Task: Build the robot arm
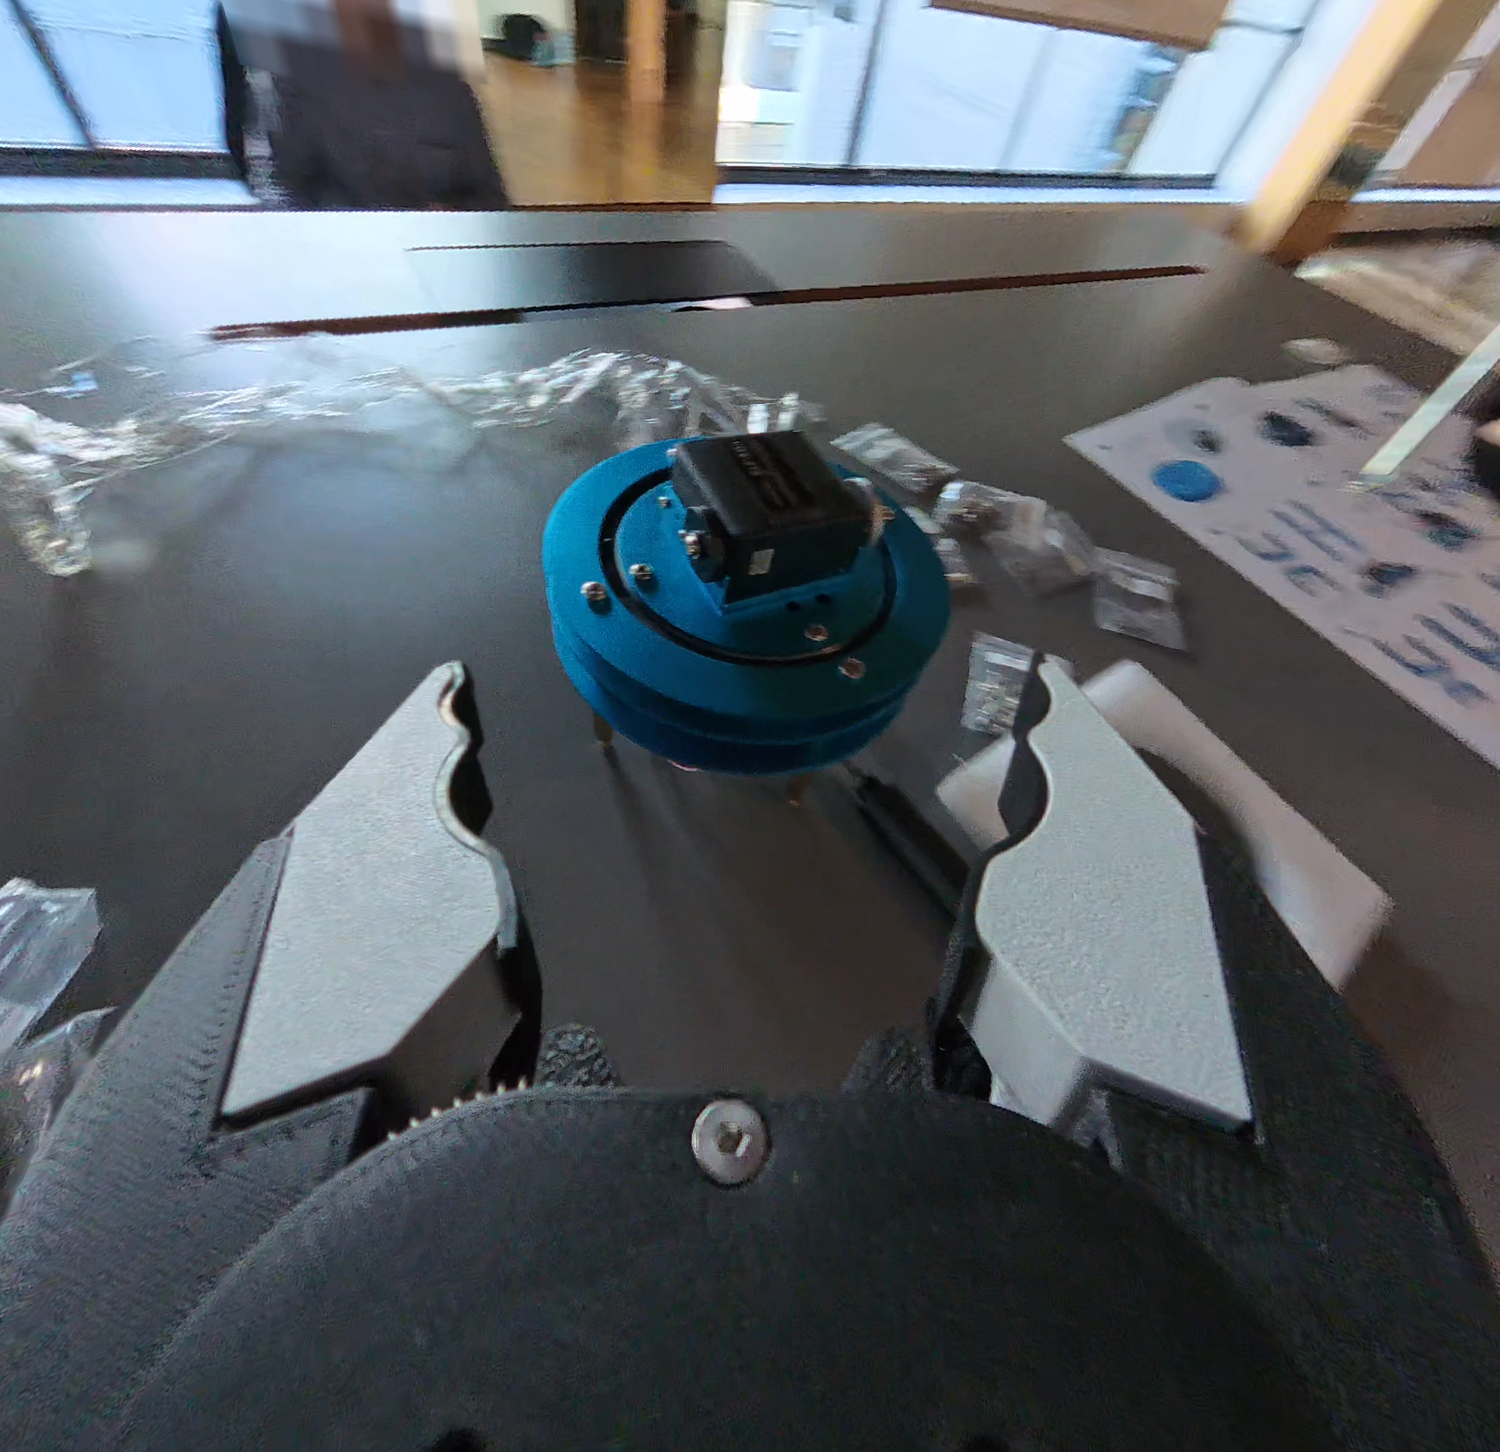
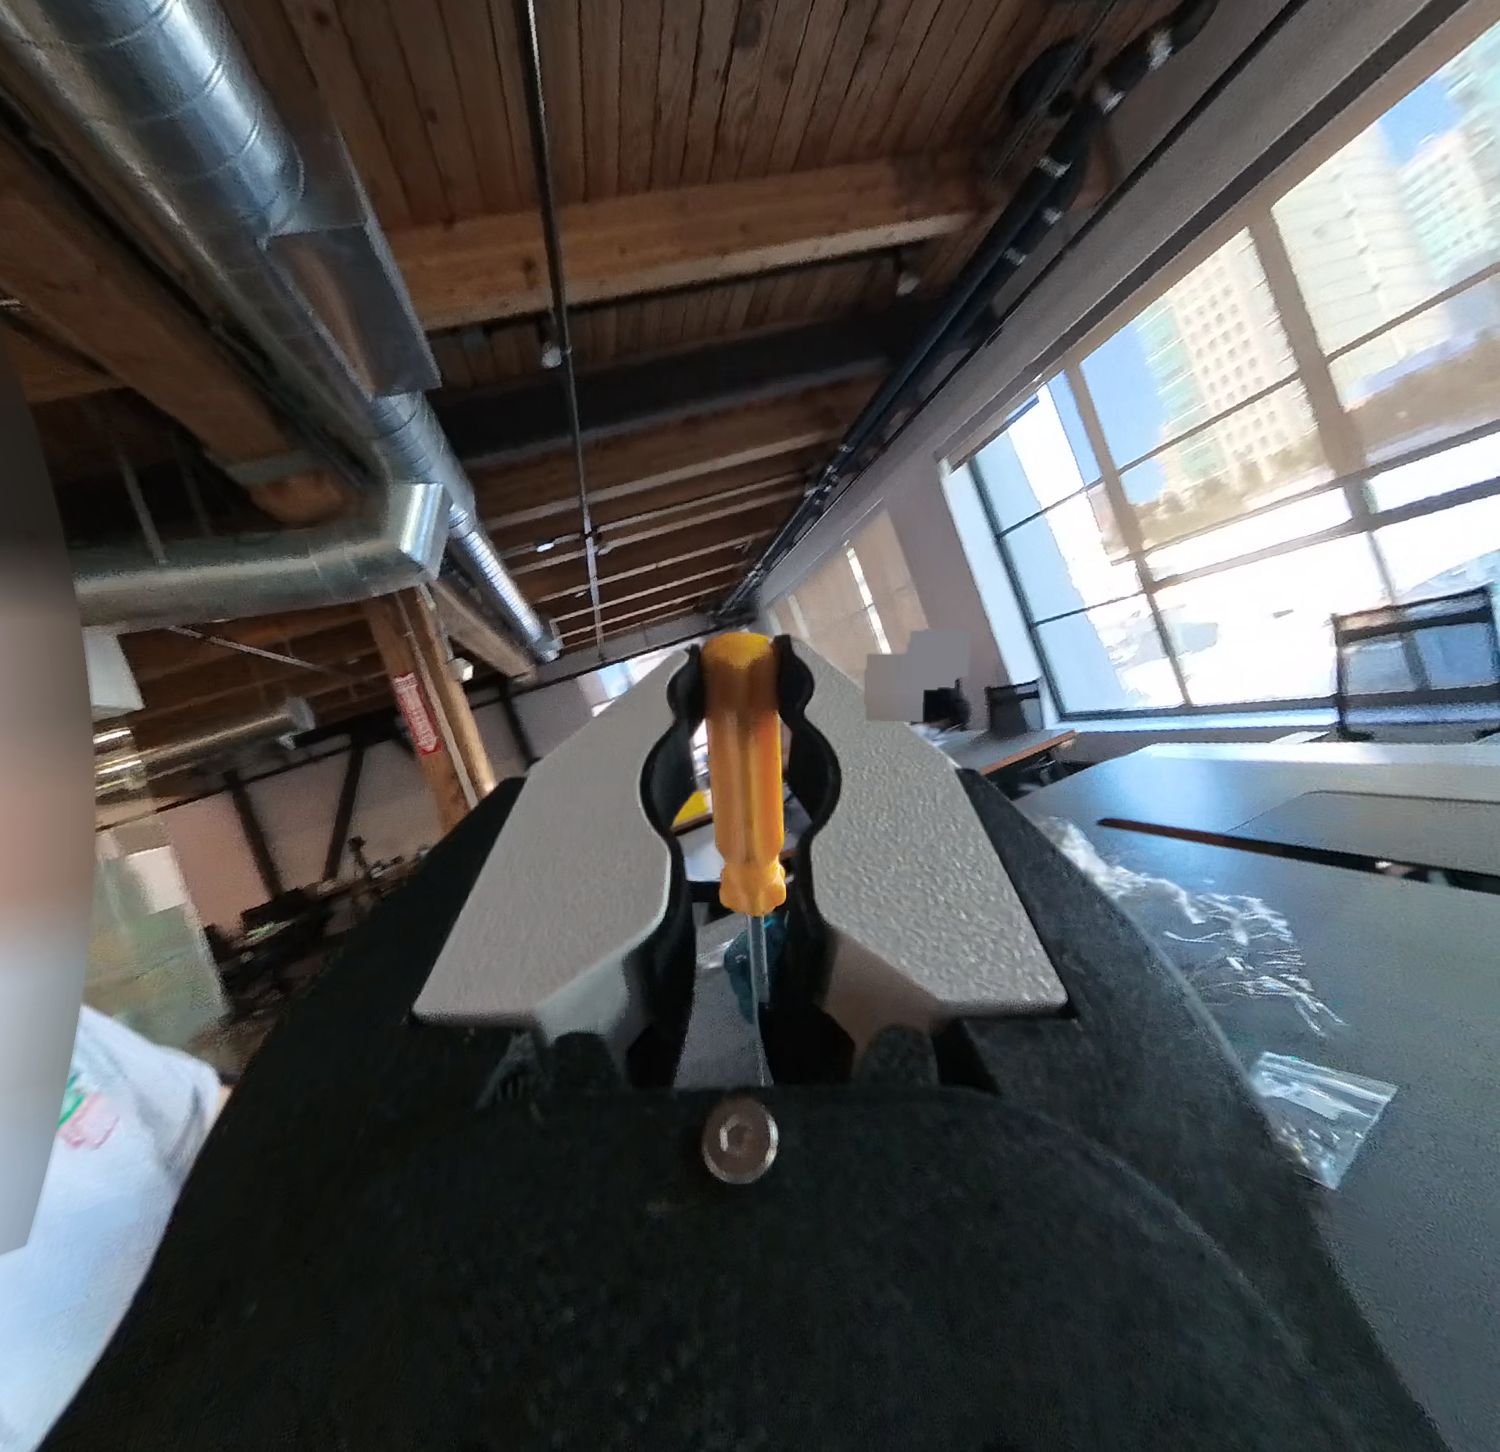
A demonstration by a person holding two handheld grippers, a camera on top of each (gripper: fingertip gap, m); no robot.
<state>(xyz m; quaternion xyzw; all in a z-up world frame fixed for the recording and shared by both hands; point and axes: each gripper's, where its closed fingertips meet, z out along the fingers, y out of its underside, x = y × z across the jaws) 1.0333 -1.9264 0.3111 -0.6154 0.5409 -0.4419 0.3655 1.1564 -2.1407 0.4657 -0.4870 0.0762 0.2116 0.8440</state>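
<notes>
Servo [image 1: 767, 512] on disc [image 1: 743, 650] — bags [image 1: 1055, 553] right, wrap [image 1: 325, 407] behind.

My jaws are pale grey on black mounts. The table [image 1: 243, 683] is matt black. On it stands a blue disc [image 1: 747, 650] carrying a black box [image 1: 767, 512]. The screwdriver [image 2: 743, 772] has an orange-yellow handle. The sheet [image 1: 1331, 520] at the table's right edge is white with blue marks.

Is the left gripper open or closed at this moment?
Open. The left gripper has its jaws spread wide with bare dark table between them; the blue round assembly stands beyond, untouched.
</notes>
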